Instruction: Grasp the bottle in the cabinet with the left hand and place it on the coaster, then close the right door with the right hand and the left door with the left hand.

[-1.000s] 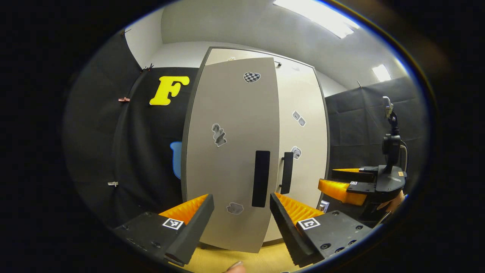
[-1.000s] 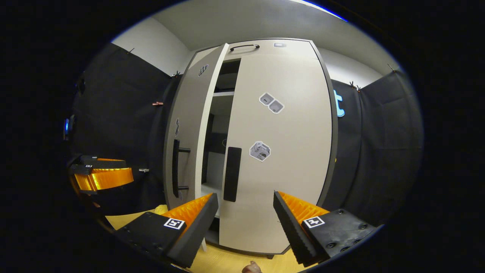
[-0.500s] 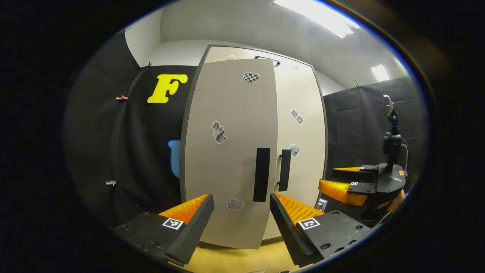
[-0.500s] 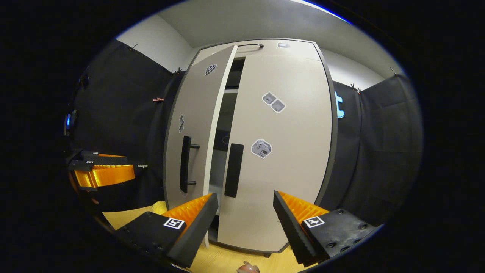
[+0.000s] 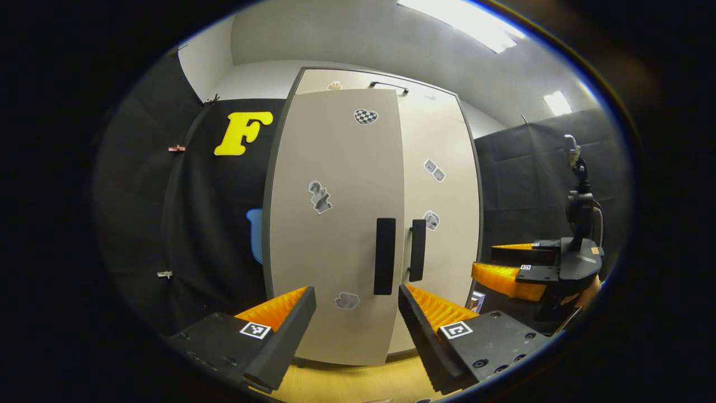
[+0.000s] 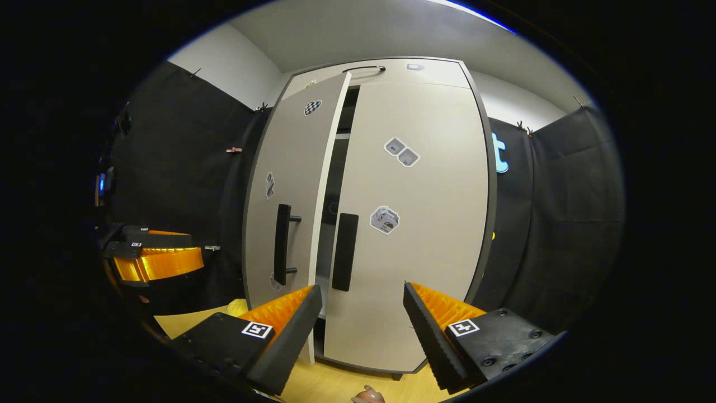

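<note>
The tall grey cabinet stands straight ahead. Its right door (image 6: 425, 224) lies shut against the frame. Its left door (image 6: 263, 224) stands slightly ajar, leaving a narrow dark gap (image 6: 334, 168) beside its white edge. In the left gripper view the left door (image 5: 330, 224) looks almost flush with the right door (image 5: 447, 201). My left gripper (image 5: 357, 319) is open, a short way in front of the left door's black handle (image 5: 385, 256) and touching nothing. My right gripper (image 6: 362, 319) is open too, below the right door's handle (image 6: 345, 252). I cannot make out the bottle or the coaster for certain.
A pale wooden surface (image 6: 335, 386) runs up to the cabinet's foot. A yellow thing (image 6: 238, 307) lies on it by the left door. A small pale object (image 5: 476, 302) sits low beside the cabinet's right side. Each gripper shows off to the side in the other's view.
The left door has swung steadily toward shut, and the dark gap has narrowed to a slit. Both grippers have stayed open and nearly in place.
</note>
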A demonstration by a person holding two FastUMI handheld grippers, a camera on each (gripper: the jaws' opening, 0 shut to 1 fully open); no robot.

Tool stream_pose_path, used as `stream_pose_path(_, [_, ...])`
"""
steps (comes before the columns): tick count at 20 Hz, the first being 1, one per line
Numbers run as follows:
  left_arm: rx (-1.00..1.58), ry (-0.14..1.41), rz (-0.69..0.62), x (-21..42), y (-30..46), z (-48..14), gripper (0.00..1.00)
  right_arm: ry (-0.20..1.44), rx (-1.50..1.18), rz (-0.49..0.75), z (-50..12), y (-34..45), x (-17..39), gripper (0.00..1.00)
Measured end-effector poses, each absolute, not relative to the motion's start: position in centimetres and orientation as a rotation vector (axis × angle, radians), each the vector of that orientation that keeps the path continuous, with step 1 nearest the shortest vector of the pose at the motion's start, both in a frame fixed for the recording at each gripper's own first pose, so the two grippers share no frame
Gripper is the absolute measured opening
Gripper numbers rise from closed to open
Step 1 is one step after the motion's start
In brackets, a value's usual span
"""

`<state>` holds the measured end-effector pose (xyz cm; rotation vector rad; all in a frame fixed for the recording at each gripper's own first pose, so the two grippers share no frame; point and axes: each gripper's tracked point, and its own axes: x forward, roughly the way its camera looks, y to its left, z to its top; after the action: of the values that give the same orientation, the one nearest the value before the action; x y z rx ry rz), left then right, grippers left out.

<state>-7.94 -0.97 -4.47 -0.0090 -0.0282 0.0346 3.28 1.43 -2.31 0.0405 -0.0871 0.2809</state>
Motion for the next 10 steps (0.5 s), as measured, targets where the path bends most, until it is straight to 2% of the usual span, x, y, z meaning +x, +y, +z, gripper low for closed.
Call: stream_pose_path(10, [-0.023, -0.005, 0.020, -6.7, -1.3, -5.2, 0.94, -0.075, 0.037, 0.267, -2.6, 0.6, 3.6, 0.98])
